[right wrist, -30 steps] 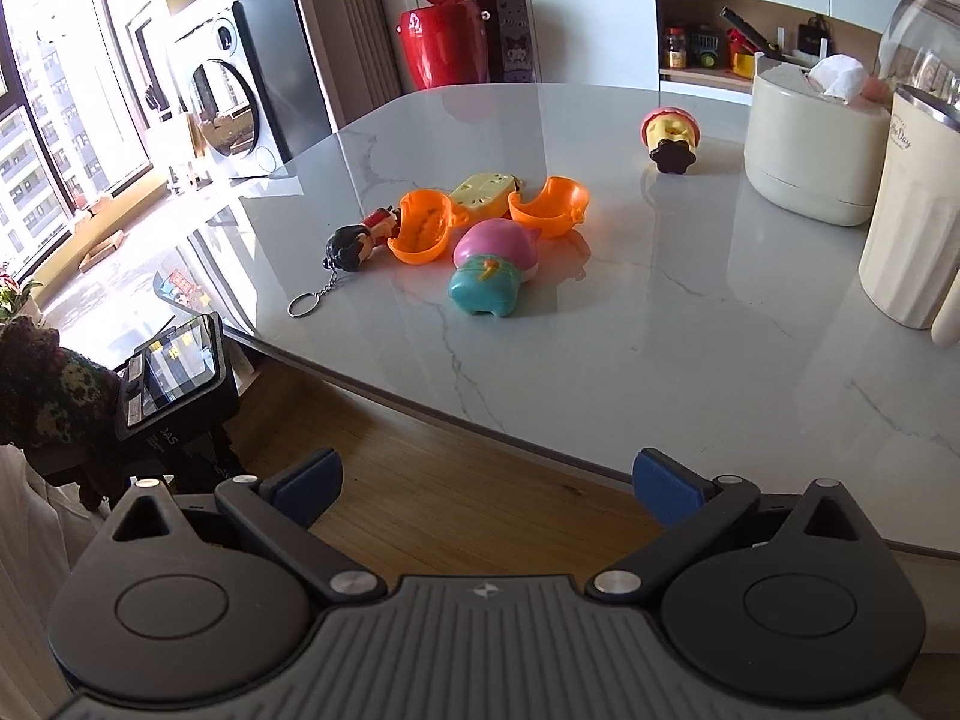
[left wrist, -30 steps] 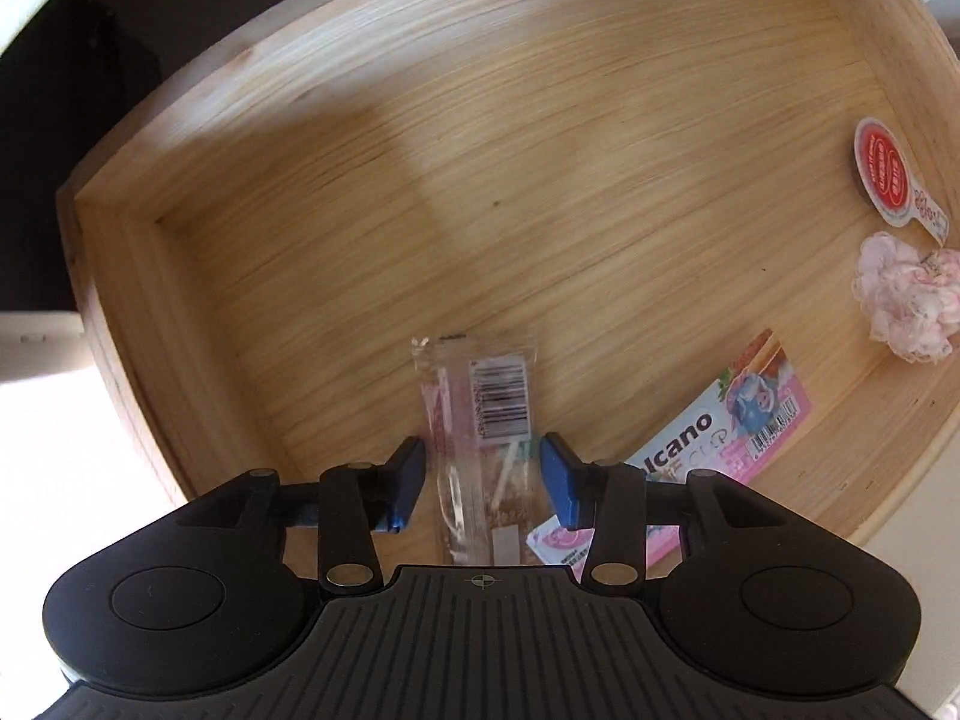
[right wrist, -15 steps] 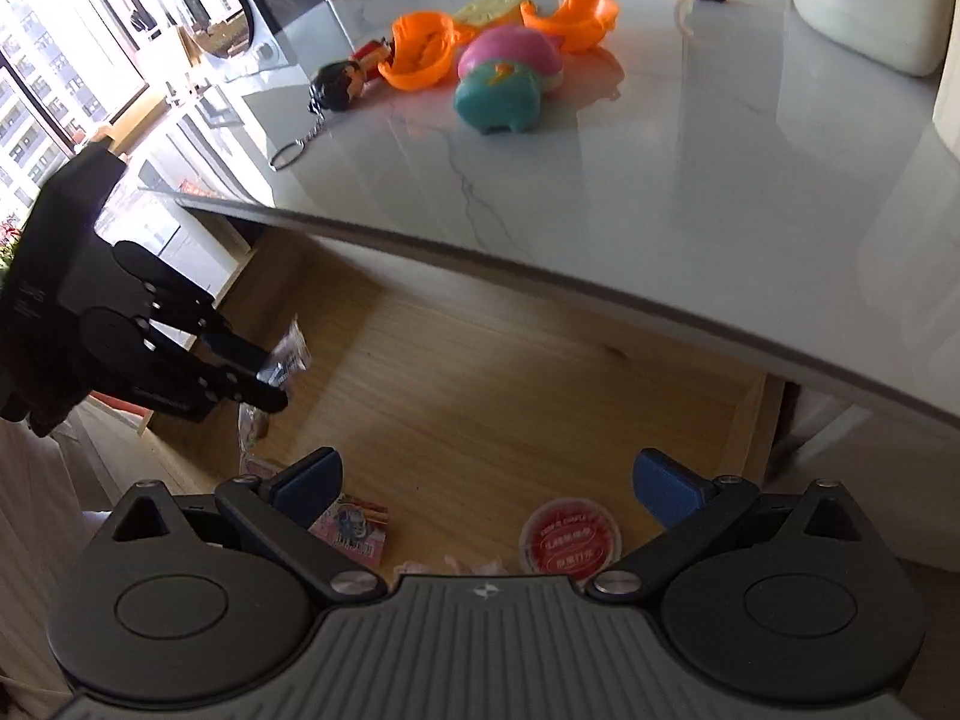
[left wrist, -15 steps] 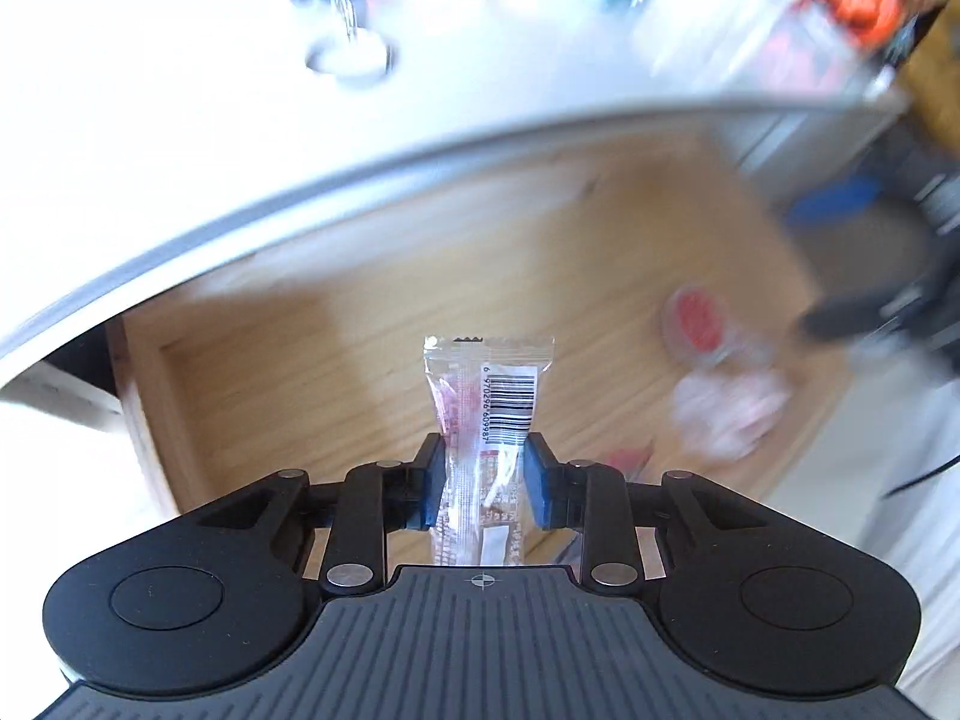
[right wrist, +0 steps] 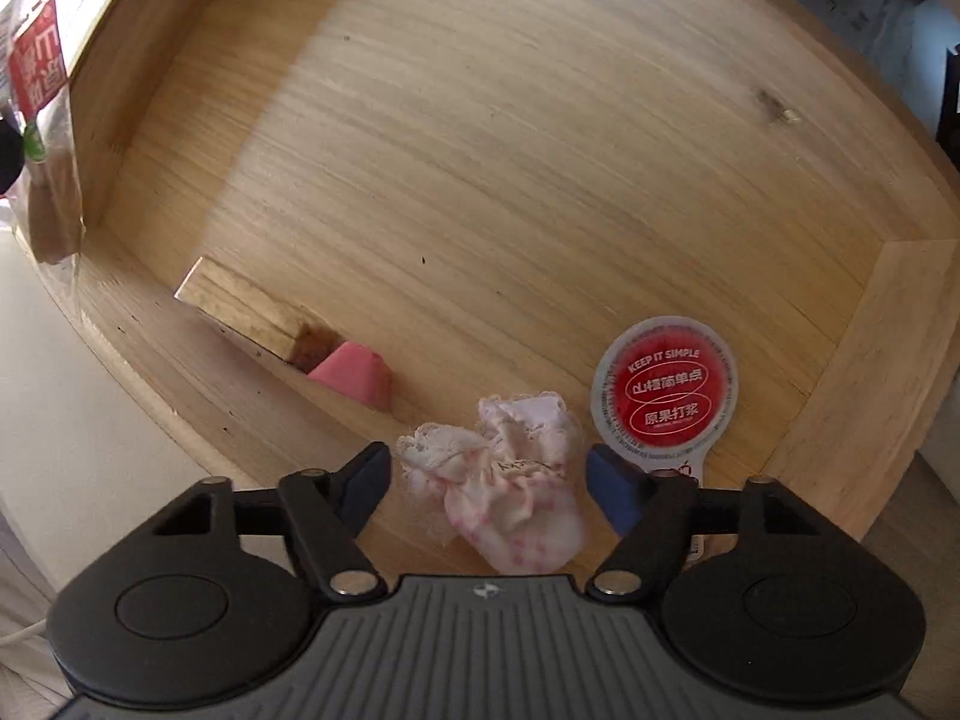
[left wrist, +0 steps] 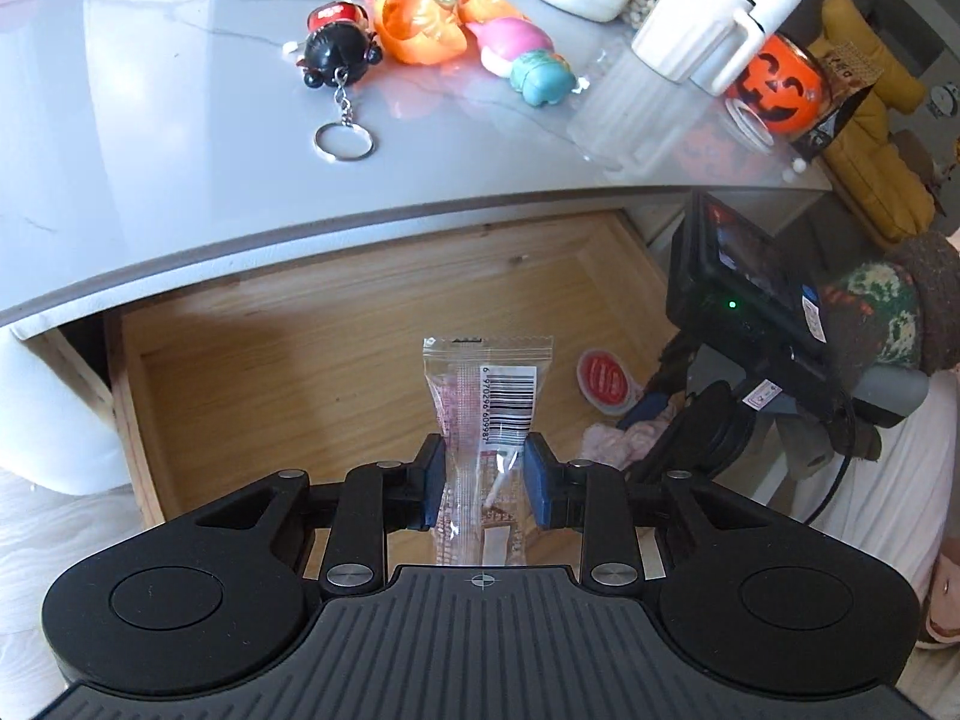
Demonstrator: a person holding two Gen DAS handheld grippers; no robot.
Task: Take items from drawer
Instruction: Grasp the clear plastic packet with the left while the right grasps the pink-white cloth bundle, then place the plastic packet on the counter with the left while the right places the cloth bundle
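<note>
1. Left gripper point(left wrist: 483, 483): clenched on a clear packet point(left wrist: 485, 414), blue pads pressed to both its sides, barcode end sticking out ahead of the tips.
2. Packet held up off the drawer point(left wrist: 252, 372), over its wooden floor; also seen from the right wrist, far to the left of the right tongs point(right wrist: 45, 138).
3. Ahead of the left tongs, beyond the drawer: marble counter point(left wrist: 150, 138) with a black doll keyring point(left wrist: 336, 51), orange shells point(left wrist: 420, 24) and a pink-and-teal toy point(left wrist: 528, 63).
4. Right of the left tongs: red round lid point(left wrist: 603, 381) on the drawer floor, with the other tool just beside it.
5. Right gripper point(right wrist: 486, 483): pointed down into the drawer, jaws just closing in around a pink lace cloth point(right wrist: 510, 480); pads close on either side, cannot tell if pressing yet.
6. Cloth lying on the drawer floor, between the right fingers.
7. Left and ahead of the right tongs: pink wedge point(right wrist: 354, 373) next to a wooden block point(right wrist: 252, 315) at the drawer wall.
8. Right and just ahead of the right tongs: red lid point(right wrist: 663, 390), flat on the floor, its tab behind the right finger.
</note>
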